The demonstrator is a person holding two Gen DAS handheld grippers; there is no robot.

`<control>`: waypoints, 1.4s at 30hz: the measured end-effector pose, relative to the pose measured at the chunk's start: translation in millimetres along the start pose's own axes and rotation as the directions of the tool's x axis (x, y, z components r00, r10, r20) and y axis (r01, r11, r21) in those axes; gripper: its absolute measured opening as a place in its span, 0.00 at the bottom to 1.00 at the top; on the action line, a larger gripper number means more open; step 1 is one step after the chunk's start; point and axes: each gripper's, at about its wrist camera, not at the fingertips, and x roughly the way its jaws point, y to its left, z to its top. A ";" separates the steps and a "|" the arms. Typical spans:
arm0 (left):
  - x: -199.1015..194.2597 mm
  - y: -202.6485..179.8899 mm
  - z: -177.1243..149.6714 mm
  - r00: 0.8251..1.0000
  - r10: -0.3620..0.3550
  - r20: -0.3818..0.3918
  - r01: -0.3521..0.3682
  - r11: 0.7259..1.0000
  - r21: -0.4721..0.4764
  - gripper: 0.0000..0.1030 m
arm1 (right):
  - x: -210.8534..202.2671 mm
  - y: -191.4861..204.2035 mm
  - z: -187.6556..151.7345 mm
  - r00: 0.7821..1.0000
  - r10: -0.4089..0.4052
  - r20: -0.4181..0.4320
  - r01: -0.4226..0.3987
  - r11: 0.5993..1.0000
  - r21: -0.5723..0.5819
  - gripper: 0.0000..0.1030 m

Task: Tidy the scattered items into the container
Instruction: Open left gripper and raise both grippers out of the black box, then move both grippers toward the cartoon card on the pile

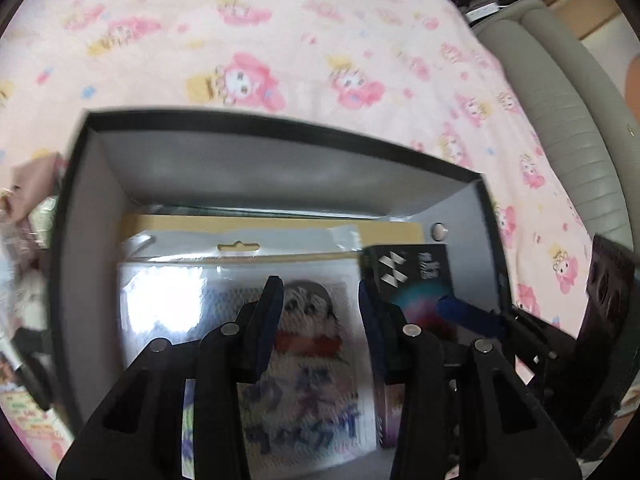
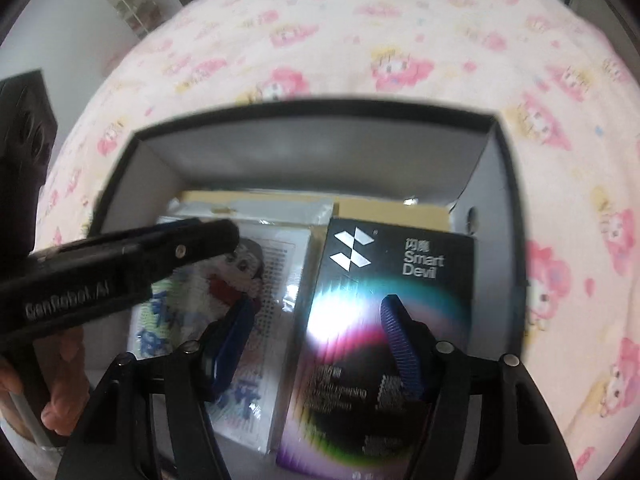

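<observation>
Nearest in the left wrist view, the left gripper [image 1: 318,300] hangs over the box with its jaws a little apart and nothing between them; its blue pads touch neither packet below. In the right wrist view the right gripper [image 2: 320,328] is spread wider, also empty, above the items in the box. At the left of that view a hand [image 2: 60,384] holds the handle of the other gripper.

Under both grippers sits the box [image 1: 92,216], black outside and grey inside, open at the top. On its floor, to the left, lies a clear plastic packet [image 1: 240,280] with a cartoon figure on a stitched or beaded panel. Just beside it on the right lies a black carton [image 2: 384,280] printed "Smart Devil" with a rainbow glow. Both rest on a tan cardboard sheet [image 1: 392,232] that shows at the far end.

Beyond the box spreads a pink bedsheet [image 2: 360,20] with cartoon prints. At the far right of the left view is a grey padded bed frame [image 1: 560,92].
</observation>
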 end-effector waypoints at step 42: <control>-230.4 31.6 -156.3 0.932 0.097 0.349 -0.140 0.985 0.099 0.67 | -132.0 155.3 -106.4 0.925 -0.097 0.367 0.122 0.991 -0.048 0.66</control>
